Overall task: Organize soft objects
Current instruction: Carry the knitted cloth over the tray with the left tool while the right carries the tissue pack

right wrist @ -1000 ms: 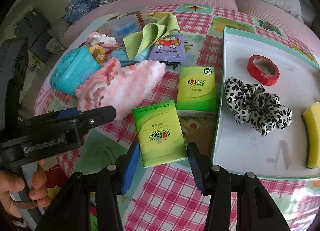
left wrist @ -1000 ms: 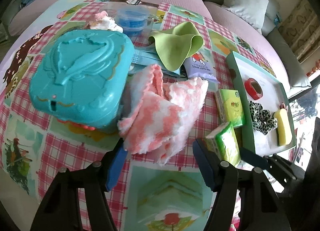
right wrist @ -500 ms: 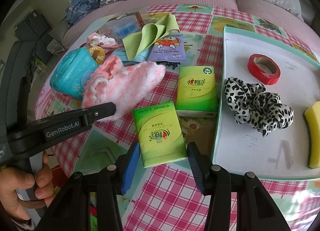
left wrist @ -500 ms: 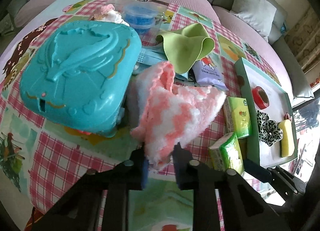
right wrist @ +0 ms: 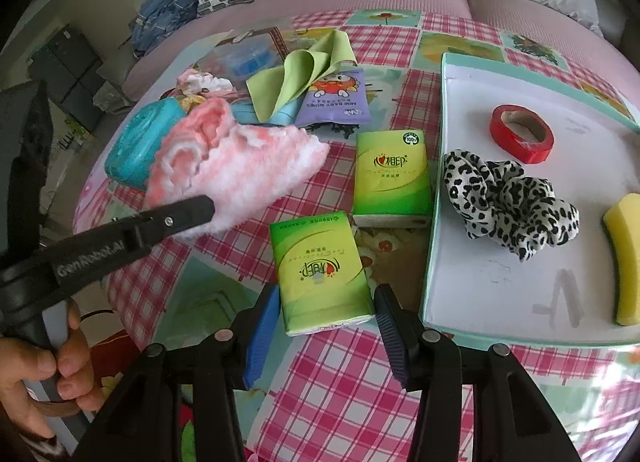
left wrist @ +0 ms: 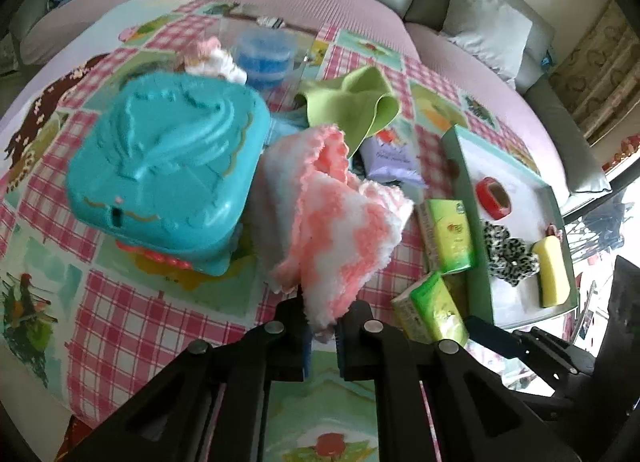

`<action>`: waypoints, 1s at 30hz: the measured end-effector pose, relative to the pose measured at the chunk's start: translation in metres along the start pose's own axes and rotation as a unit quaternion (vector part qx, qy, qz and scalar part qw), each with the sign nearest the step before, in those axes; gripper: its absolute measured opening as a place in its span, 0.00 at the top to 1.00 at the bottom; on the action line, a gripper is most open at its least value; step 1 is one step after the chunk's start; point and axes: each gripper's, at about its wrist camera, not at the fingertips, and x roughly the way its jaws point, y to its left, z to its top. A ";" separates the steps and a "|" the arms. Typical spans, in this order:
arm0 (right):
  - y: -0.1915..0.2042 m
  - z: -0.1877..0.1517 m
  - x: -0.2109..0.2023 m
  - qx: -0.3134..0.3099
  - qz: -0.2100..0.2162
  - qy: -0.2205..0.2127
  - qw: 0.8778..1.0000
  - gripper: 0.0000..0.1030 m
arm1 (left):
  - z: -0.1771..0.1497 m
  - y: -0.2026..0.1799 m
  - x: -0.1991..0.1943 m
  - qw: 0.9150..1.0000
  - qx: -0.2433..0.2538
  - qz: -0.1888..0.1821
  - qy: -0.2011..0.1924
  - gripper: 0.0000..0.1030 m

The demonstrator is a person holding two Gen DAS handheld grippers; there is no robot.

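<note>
My left gripper (left wrist: 322,318) is shut on the near corner of a fluffy pink-and-white cloth (left wrist: 340,230), which hangs bunched beside a teal plastic case (left wrist: 168,170). In the right wrist view the same cloth (right wrist: 248,166) is held just above the checked tablecloth. My right gripper (right wrist: 326,302) is shut on a green tissue pack (right wrist: 320,262), its pads against the pack's two long sides. A second green tissue pack (right wrist: 392,170) lies just beyond it, against the tray (right wrist: 434,254).
The white tray holds a leopard-print scrunchie (right wrist: 508,198), a red tape roll (right wrist: 522,134) and a yellow sponge (right wrist: 626,254). A green cloth (right wrist: 296,74), a purple wipes pouch (right wrist: 336,98) and a blue tub (left wrist: 264,54) lie further back. A sofa rings the table.
The left jaws went from wide open around the pink cloth to shut on its corner, and the cloth has risen a little. The right gripper and its tissue pack stayed put.
</note>
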 end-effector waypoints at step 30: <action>-0.071 0.007 -0.103 0.063 -0.046 -0.108 0.991 0.50 | 0.051 -0.097 -0.076 0.986 0.129 -0.026 -0.104 0.91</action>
